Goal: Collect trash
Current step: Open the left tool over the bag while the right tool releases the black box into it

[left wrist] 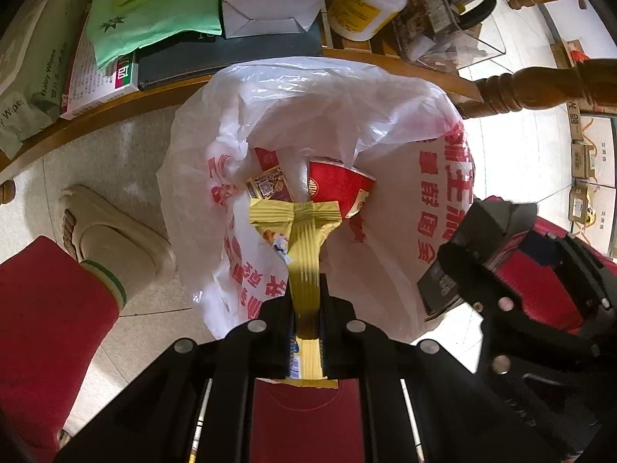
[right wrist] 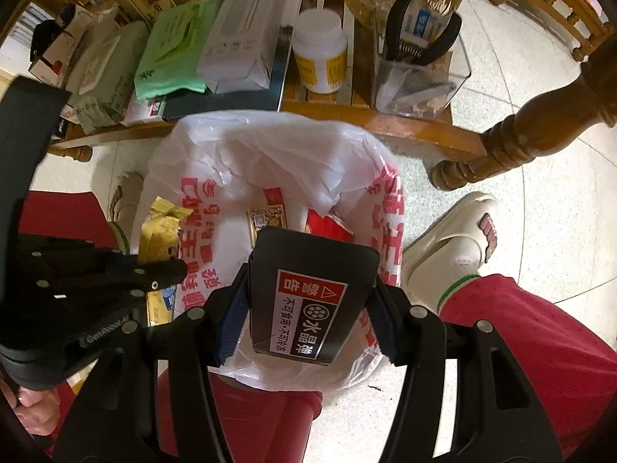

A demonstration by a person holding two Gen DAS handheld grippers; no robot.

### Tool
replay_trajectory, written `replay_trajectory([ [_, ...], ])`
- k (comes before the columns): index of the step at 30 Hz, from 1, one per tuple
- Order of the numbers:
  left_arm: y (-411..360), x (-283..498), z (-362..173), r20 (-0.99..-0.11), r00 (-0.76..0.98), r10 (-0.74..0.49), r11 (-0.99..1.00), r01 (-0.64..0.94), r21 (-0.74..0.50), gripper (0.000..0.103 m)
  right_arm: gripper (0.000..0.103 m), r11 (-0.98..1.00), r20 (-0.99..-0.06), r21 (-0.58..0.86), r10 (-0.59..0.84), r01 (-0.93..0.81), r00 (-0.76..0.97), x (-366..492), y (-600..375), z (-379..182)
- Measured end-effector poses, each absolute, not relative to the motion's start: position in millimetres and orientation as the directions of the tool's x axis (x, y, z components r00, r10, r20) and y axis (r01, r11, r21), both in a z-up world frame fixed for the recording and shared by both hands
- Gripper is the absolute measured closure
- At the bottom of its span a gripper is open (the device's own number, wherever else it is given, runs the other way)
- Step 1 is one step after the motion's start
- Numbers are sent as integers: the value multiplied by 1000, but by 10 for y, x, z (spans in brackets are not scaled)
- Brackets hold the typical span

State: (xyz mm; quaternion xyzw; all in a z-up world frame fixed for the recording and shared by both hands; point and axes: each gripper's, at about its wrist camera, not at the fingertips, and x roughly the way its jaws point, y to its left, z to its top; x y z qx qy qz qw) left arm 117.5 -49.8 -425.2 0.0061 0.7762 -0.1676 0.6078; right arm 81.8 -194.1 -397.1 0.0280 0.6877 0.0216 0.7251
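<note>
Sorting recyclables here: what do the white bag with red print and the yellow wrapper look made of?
White bag with red print: thin glossy plastic film, judging by its translucent crinkles. Yellow pleated wrapper: probably metallised plastic or foil; it shines and keeps sharp creases.

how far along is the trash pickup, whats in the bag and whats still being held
Done: a red paper cup and a small printed packet already lie inside the white plastic bag.

In hand: the left gripper is shut on a yellow wrapper, and the right gripper grips a black box; both hang over the bag's mouth.

Left: let both go into the bag.
</note>
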Motion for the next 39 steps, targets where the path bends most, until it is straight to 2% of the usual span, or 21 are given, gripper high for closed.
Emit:
replay_trajectory([
  [21, -506, 1285, -4395, -929, -296, -224, 947, 157, -279, 92, 48, 992, -994, 112, 112, -51, -3, 771, -1742, -4125],
  [22, -518, 1286, -4406, -926, -302, -225, 948, 153, -280, 91, 48, 992, -993, 115, 115, -50, -4, 772, -1741, -4126],
  [23, -518, 1288, -4410, -924, -308, -228, 947, 150, -284, 84, 47, 992, -993, 117, 117, -50, -5, 774, -1741, -4128],
  [24, -519, 1290, -4413, -924, -308, -226, 948, 150, -282, 69, 47, 992, -993, 118, 117, -51, -7, 776, -1738, -4132],
  [26, -535, 1289, -4408, -930, -300, -213, 950, 160, -270, 51, 47, 992, -993, 119, 118, -49, -13, 779, -1729, -4142],
  [39, -521, 1281, -4281, -942, -269, -201, 949, 186, -255, 48, 47, 992, -994, 112, 112, -63, -1, 769, -1688, -4071],
])
